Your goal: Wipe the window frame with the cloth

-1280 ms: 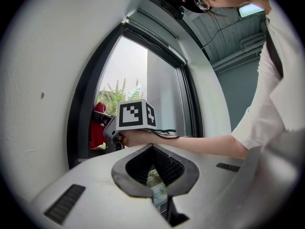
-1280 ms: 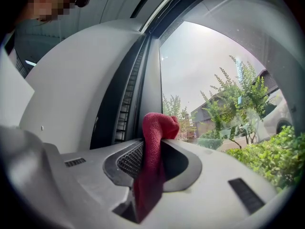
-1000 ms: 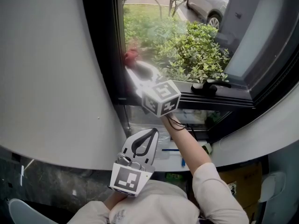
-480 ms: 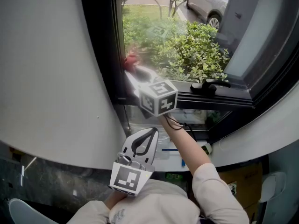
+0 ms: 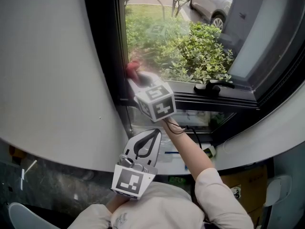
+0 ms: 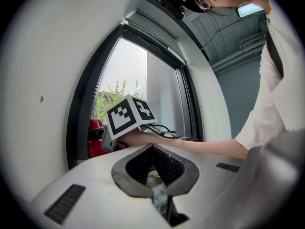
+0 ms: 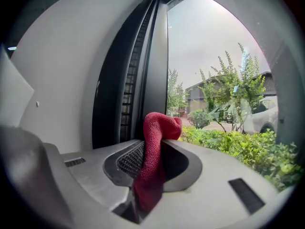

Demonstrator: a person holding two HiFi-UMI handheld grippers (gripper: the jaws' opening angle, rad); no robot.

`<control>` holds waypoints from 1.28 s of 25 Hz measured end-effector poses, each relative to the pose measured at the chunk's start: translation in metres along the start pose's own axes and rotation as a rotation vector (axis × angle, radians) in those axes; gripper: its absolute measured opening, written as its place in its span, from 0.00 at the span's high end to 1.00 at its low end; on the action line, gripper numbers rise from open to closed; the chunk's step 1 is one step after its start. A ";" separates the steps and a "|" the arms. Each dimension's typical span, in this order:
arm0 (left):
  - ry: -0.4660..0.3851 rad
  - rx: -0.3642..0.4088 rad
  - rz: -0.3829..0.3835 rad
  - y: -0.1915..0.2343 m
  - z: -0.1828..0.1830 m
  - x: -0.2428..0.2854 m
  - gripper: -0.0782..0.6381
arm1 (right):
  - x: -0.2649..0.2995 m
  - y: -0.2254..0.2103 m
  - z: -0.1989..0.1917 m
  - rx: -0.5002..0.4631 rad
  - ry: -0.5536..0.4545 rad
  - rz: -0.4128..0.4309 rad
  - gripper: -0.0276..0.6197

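Red cloth (image 7: 155, 142) — frame (image 7: 155, 70) alongside, shrubs (image 7: 238, 147) beyond

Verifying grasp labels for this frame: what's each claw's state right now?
Left claw: closed, nothing between its jaws.
Right claw: closed on the red cloth.

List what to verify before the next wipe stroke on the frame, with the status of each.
1. Grip on the red woven cloth: ok; the right gripper has its jaws shut on it.
2. Cloth pressed to the dark window frame: cannot tell; it sits at the lower left corner, but contact is not visible.
3. Left gripper out of the way: ok; shut, empty, held low.
4. Black window handle clear of the cloth: ok; it lies off to the right.
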State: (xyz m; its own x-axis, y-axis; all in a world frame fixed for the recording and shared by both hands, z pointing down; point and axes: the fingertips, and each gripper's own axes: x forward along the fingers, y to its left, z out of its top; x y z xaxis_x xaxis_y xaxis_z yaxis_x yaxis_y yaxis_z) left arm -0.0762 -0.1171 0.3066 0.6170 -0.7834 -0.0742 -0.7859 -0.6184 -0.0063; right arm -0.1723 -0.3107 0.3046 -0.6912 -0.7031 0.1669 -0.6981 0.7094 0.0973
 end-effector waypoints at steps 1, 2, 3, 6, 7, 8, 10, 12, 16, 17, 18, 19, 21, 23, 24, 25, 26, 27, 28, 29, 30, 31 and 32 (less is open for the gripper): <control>-0.003 -0.001 0.002 0.001 0.001 -0.001 0.88 | -0.001 0.000 0.000 -0.001 -0.007 -0.004 0.81; -0.006 -0.003 0.007 0.001 0.001 -0.002 0.88 | -0.002 0.000 0.000 0.003 -0.017 -0.008 0.81; -0.008 -0.005 0.012 0.002 0.002 -0.003 0.88 | -0.004 0.000 0.001 0.015 -0.030 -0.012 0.81; -0.008 -0.005 0.032 0.007 0.002 -0.007 0.88 | -0.018 0.001 0.004 0.067 -0.077 -0.030 0.81; -0.007 -0.007 0.040 0.009 0.001 -0.008 0.88 | -0.025 0.001 0.005 0.080 -0.090 -0.044 0.81; -0.005 -0.010 0.049 0.012 0.001 -0.010 0.88 | -0.032 -0.001 0.006 0.088 -0.103 -0.063 0.81; 0.002 -0.015 0.064 0.016 -0.001 -0.012 0.88 | -0.045 -0.005 0.009 0.088 -0.125 -0.106 0.81; 0.003 -0.020 0.076 0.018 -0.002 -0.013 0.88 | -0.049 -0.005 0.007 0.067 -0.122 -0.130 0.81; 0.014 -0.011 0.080 0.019 -0.005 -0.013 0.88 | -0.036 0.002 -0.005 0.029 -0.103 -0.156 0.81; 0.021 -0.010 0.080 0.018 -0.007 -0.013 0.88 | -0.036 0.002 -0.006 0.019 -0.107 -0.169 0.81; 0.027 -0.010 0.081 0.018 -0.008 -0.014 0.88 | -0.035 0.003 -0.006 0.008 -0.109 -0.180 0.81; 0.030 -0.012 0.084 0.018 -0.009 -0.015 0.88 | -0.036 0.003 -0.006 -0.003 -0.108 -0.187 0.81; 0.036 -0.014 0.091 0.019 -0.011 -0.017 0.88 | -0.036 0.005 -0.008 -0.025 -0.099 -0.191 0.81; 0.044 -0.011 0.097 0.020 -0.014 -0.019 0.88 | -0.034 0.006 -0.010 -0.044 -0.076 -0.187 0.81; 0.049 -0.008 0.098 0.021 -0.016 -0.020 0.88 | -0.032 0.006 -0.012 -0.051 -0.061 -0.186 0.81; 0.054 -0.006 0.100 0.021 -0.018 -0.021 0.88 | -0.031 0.006 -0.013 -0.055 -0.044 -0.185 0.81; 0.061 -0.006 0.103 0.021 -0.020 -0.022 0.88 | -0.029 0.006 -0.015 -0.058 -0.030 -0.184 0.81; 0.069 -0.008 0.106 0.021 -0.023 -0.024 0.88 | -0.028 0.007 -0.016 -0.063 -0.016 -0.184 0.81; 0.076 -0.011 0.110 0.021 -0.025 -0.026 0.88 | -0.027 0.007 -0.018 -0.072 -0.002 -0.184 0.81; 0.082 -0.015 0.114 0.021 -0.028 -0.027 0.88 | -0.026 0.007 -0.020 -0.084 0.013 -0.186 0.81; 0.086 -0.017 0.118 0.022 -0.029 -0.029 0.88 | -0.025 0.007 -0.022 -0.098 0.027 -0.192 0.81; 0.088 -0.016 0.120 0.022 -0.030 -0.030 0.88 | -0.025 0.007 -0.024 -0.114 0.039 -0.201 0.81; 0.089 -0.013 0.122 0.022 -0.030 -0.031 0.88 | -0.026 0.006 -0.025 -0.129 0.050 -0.212 0.81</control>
State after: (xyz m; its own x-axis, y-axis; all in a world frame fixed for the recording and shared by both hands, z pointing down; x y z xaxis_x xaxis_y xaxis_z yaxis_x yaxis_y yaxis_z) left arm -0.1113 -0.1086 0.3389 0.5185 -0.8549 0.0154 -0.8551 -0.5184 0.0103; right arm -0.1544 -0.2869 0.3259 -0.5196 -0.8358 0.1772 -0.7946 0.5490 0.2593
